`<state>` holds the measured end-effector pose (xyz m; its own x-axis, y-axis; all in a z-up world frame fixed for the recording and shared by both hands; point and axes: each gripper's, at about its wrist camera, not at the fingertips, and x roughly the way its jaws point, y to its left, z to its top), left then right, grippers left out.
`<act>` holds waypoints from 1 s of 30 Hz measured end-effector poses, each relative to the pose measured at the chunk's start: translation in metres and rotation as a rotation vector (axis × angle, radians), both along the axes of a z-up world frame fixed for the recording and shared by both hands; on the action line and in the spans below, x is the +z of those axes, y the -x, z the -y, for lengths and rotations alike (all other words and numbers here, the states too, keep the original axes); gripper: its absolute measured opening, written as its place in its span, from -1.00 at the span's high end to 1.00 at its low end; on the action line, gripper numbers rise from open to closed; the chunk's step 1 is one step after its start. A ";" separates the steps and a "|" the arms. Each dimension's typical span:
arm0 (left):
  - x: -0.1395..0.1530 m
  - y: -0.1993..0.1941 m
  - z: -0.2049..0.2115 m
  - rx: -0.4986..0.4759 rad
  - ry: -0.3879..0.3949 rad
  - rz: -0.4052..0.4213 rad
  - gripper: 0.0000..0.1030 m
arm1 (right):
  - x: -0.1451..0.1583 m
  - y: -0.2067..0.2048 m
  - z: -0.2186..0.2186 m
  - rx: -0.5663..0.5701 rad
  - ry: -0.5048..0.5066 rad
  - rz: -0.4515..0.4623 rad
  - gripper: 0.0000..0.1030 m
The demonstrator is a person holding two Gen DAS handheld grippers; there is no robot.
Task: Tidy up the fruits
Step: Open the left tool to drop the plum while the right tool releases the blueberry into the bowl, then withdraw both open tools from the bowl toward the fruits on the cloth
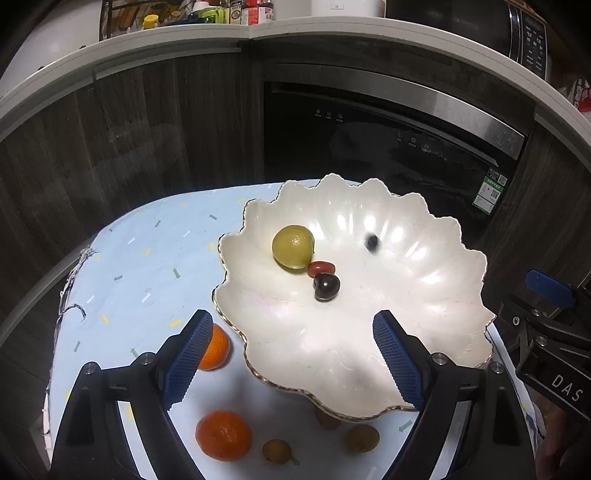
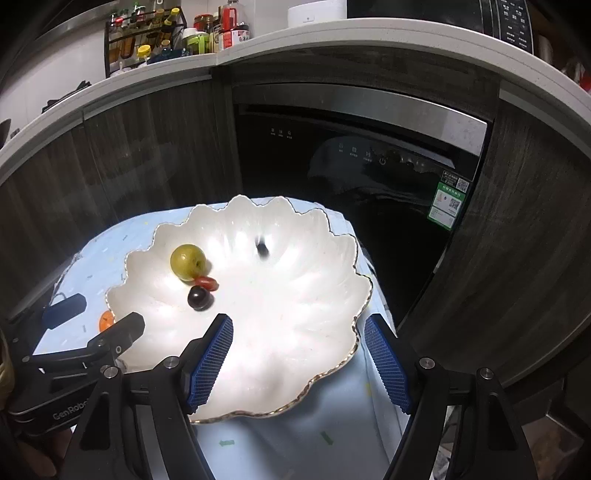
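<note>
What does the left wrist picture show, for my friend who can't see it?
A white scalloped bowl holds a green fruit, a red one and two dark ones. The left gripper hangs over it, jaws open and empty. Two oranges wait on the table.

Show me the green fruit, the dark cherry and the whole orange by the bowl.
green fruit [image 1: 293, 246], left wrist view, middle of its skin
dark cherry [image 1: 326, 287], left wrist view, its centre
whole orange [image 1: 223, 435], left wrist view, its top

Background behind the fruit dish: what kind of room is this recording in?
Most likely a home kitchen: a built-in dishwasher sits under a pale countertop, with a rack of condiment bottles on top.
</note>
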<state>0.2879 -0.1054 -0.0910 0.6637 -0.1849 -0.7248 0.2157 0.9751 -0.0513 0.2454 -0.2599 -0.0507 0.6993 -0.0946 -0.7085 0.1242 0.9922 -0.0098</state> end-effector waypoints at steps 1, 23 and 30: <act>0.001 0.001 -0.001 0.000 0.002 0.001 -0.73 | 0.002 0.001 0.000 0.000 0.000 0.003 -0.45; 0.023 0.023 -0.020 0.020 0.013 0.046 -0.73 | 0.022 0.020 -0.013 0.011 0.009 0.040 -0.45; 0.025 0.029 -0.032 0.040 0.016 0.052 -0.73 | 0.026 0.024 -0.023 0.022 0.017 0.044 -0.45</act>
<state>0.2585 -0.0732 -0.0661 0.7076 -0.1685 -0.6862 0.1792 0.9822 -0.0563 0.2216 -0.2367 -0.0252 0.7317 -0.0906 -0.6756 0.1027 0.9945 -0.0222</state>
